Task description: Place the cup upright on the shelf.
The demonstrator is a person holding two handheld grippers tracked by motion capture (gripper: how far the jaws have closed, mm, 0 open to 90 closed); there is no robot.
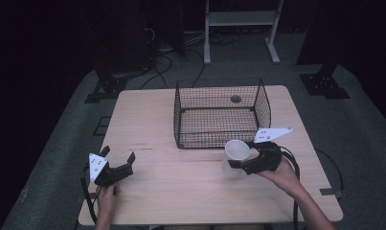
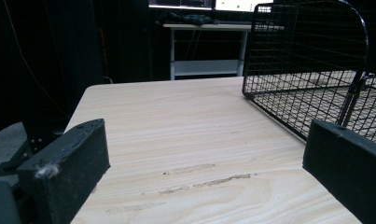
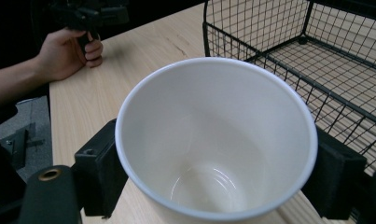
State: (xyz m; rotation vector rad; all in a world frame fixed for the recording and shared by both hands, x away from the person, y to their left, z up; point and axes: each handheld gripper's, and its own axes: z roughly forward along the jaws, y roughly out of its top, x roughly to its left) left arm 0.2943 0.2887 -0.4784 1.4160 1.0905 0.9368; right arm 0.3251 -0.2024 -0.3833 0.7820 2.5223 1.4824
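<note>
Pinching a white cup (image 1: 237, 150) between its jaws, the right gripper (image 1: 238, 160) sits right of centre in the high view, just below the wire basket (image 1: 222, 113); lower left, the left gripper (image 1: 118, 159) rests spread on the wooden table (image 1: 181, 191), holding nothing.

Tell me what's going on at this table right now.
A person sits at a wooden table with a two-jaw gripper in each hand. The right gripper is clamped around a white cup, which looks empty, holding it just in front of a black wire basket. No item shows inside the basket. The left gripper is open with nothing between its jaws, near the table's left edge. The cup may be headed for the basket.
</note>
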